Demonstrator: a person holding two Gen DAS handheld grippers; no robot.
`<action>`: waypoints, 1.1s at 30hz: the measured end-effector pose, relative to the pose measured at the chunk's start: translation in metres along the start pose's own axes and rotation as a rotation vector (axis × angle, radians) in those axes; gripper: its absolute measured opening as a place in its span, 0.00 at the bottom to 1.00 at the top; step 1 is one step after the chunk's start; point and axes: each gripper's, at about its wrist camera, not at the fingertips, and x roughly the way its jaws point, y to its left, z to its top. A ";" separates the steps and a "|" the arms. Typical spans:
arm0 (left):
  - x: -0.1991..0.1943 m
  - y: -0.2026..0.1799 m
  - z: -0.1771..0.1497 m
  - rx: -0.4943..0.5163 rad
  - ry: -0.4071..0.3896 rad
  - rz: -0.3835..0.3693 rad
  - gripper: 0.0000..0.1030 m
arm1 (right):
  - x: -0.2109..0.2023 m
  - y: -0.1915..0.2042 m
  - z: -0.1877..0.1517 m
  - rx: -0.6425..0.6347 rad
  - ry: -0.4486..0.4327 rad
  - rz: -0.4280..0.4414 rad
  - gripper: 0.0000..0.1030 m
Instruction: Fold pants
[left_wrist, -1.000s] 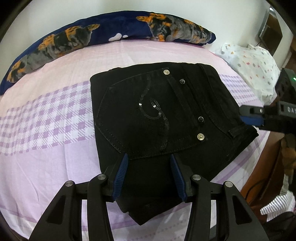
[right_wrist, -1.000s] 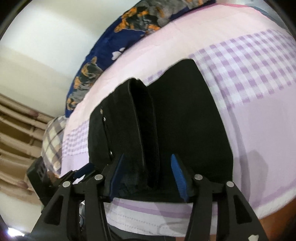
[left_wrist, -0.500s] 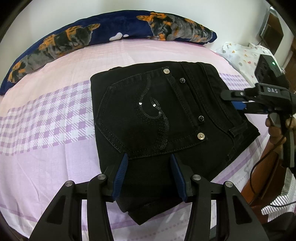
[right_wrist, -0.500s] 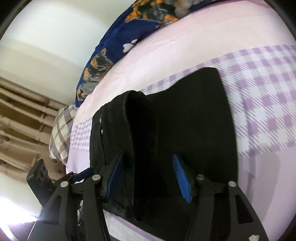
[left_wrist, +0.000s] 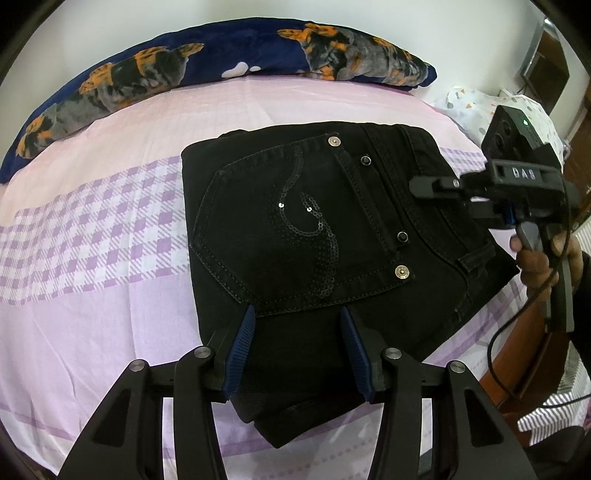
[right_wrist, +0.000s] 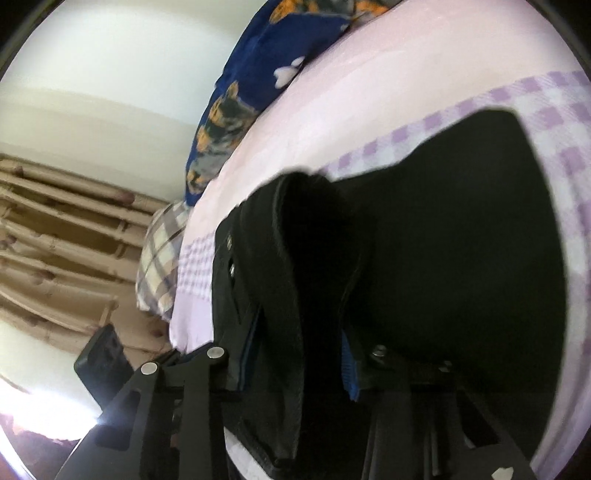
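Folded black pants (left_wrist: 314, 229) with a sequin back pocket lie on the pink and purple checked bed sheet (left_wrist: 103, 236). My left gripper (left_wrist: 299, 332) hovers open over their near edge, blue pads apart, nothing pinched. At the right side, my right gripper (left_wrist: 424, 184) reaches over the waistband edge, held by a person's hand (left_wrist: 535, 262). In the right wrist view the thick folded edge of the pants (right_wrist: 314, 258) fills the gap of the right gripper (right_wrist: 297, 360). Its jaws are closing, and both blue pads touch the cloth.
A long navy pillow (left_wrist: 221, 62) with a dog print lies along the far side of the bed. A white patterned pillow (left_wrist: 476, 107) sits at the far right, a checked pillow (right_wrist: 162, 254) and beige curtains (right_wrist: 62, 240) beyond. The bed's wooden edge (left_wrist: 517, 350) runs near right.
The right gripper has pushed further in over the pants' waistband edge and dipped, and its jaws have narrowed around the fold. The left gripper and the pants stay where they were.
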 end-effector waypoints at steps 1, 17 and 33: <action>0.000 0.000 0.000 -0.001 -0.001 -0.002 0.48 | 0.000 0.001 -0.002 -0.007 -0.001 0.000 0.36; -0.021 0.024 0.008 -0.155 -0.088 -0.055 0.50 | -0.014 0.058 -0.013 0.021 -0.118 -0.134 0.11; -0.036 0.019 0.040 -0.148 -0.166 -0.096 0.50 | -0.083 0.086 0.007 -0.028 -0.242 -0.199 0.11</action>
